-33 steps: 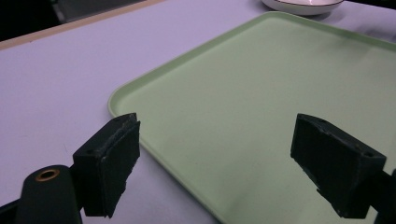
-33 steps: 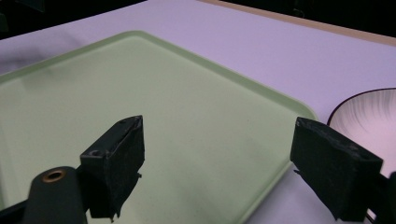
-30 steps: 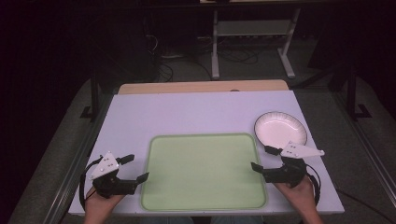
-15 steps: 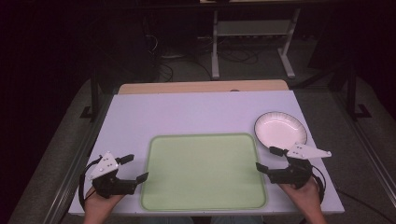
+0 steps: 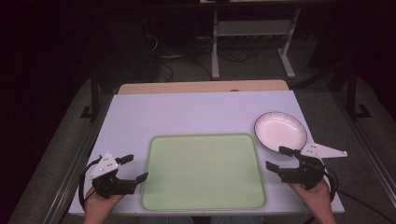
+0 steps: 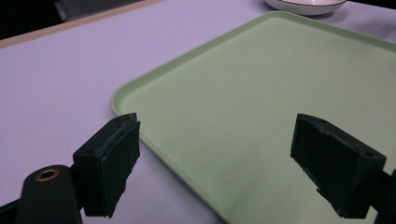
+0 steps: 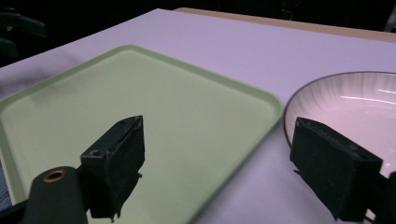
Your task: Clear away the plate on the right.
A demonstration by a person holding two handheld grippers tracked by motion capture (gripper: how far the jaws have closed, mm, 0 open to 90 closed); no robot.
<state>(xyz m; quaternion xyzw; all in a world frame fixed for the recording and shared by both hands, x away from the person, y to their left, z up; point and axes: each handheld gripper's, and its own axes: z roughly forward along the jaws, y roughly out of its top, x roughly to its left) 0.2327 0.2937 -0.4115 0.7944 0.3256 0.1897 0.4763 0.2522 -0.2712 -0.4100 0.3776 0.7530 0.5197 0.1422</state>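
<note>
Fingers wide and empty on both sides of our green tray.

Over the last second our right gripper (image 5: 281, 158) has slid from the tray's (image 5: 204, 171) right edge toward the white plate (image 5: 279, 131) in the right middle of the frame, one finger now near its rim; we judge the plate is next. Our left gripper (image 5: 133, 168) stays parked at lower left on the counter (image 5: 187, 112), fingers spread astride the tray's edge.

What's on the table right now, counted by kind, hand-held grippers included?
Green tray: 1
White plate with a dark rim: 1
Hand-held grippers: 2, the left and the right, both open and empty
Total: 4
</note>
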